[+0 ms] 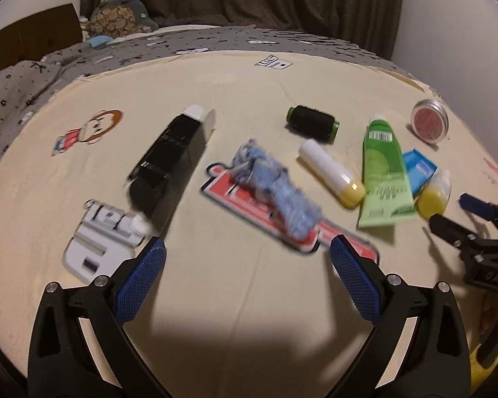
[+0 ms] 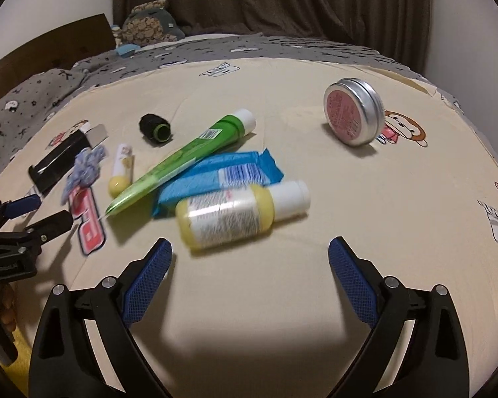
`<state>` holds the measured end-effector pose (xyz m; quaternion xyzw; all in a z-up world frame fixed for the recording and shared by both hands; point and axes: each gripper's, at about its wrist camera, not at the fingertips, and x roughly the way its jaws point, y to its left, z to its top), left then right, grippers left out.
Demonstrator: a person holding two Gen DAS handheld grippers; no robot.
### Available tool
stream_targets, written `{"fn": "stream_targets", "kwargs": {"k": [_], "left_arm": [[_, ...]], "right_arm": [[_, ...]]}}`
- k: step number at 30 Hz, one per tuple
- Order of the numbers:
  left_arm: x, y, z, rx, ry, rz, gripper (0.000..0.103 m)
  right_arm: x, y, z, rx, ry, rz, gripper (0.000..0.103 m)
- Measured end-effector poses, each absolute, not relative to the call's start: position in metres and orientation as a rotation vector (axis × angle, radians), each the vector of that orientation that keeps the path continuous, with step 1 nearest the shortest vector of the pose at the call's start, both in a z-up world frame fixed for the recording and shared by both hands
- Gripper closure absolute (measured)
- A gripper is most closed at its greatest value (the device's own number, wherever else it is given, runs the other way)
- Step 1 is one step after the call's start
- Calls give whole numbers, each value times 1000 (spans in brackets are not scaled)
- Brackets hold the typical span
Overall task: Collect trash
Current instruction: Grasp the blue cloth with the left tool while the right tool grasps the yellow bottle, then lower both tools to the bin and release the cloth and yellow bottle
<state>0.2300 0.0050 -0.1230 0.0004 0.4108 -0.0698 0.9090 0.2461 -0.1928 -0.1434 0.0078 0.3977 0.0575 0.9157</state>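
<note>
My left gripper [image 1: 247,253] is open and empty, just short of a crumpled blue-white wad [image 1: 275,187] on the cream sheet. A long black box [image 1: 169,162] lies left of it. My right gripper [image 2: 250,255] is open and empty, just short of a yellow bottle with a white cap [image 2: 235,214]. Behind the bottle lie a blue wrapper [image 2: 222,175] and a green tube [image 2: 186,161]. The wad [image 2: 86,169] and the left gripper [image 2: 33,215] show at the left of the right wrist view. The right gripper [image 1: 461,215] shows at the right of the left wrist view.
A small white-yellow stick [image 1: 332,174], a black thread spool [image 1: 312,122] and a round metal tin [image 2: 353,116] lie on the cream sheet [image 2: 282,298]. A grey patterned blanket [image 1: 33,79], a plush toy [image 1: 123,13] and a brown curtain [image 2: 265,0] are behind.
</note>
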Motion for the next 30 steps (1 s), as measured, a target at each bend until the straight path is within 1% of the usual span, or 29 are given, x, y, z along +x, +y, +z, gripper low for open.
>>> {"fn": "stream_targets", "kwargs": {"k": [3,6,9,10,11,12,13,17,21,30], "left_arm": [[246,2,-122,-2,851,-144,13],[261,-2,-122,8,852,-143,21],[272,-6,-124,28,862,-145,33],[276,-6,-125,33,865,-146,40],[278,-6,-125,35,866,-147,48],[279,-6,-124,33,864,-149,53],[279,-5,-123,30,862,-149,63],[274,-3,-122,25,859,-161,68],[254,0,-121,24,850,-183,69],[172,-12,-117,68,812,-279,73]], "right_arm": [[255,-193,-145,15,825,118,7],[264,-194,-147,19,835,127,7],[268,-194,-148,16,838,136,8],[268,-194,-148,16,836,142,10],[267,-194,-148,16,833,147,17],[266,-194,-148,17,828,149,19],[265,-195,-147,19,826,150,19],[260,-196,-145,19,819,154,19],[243,-196,-142,1,811,152,20],[175,-201,-123,-50,756,132,20]]}}
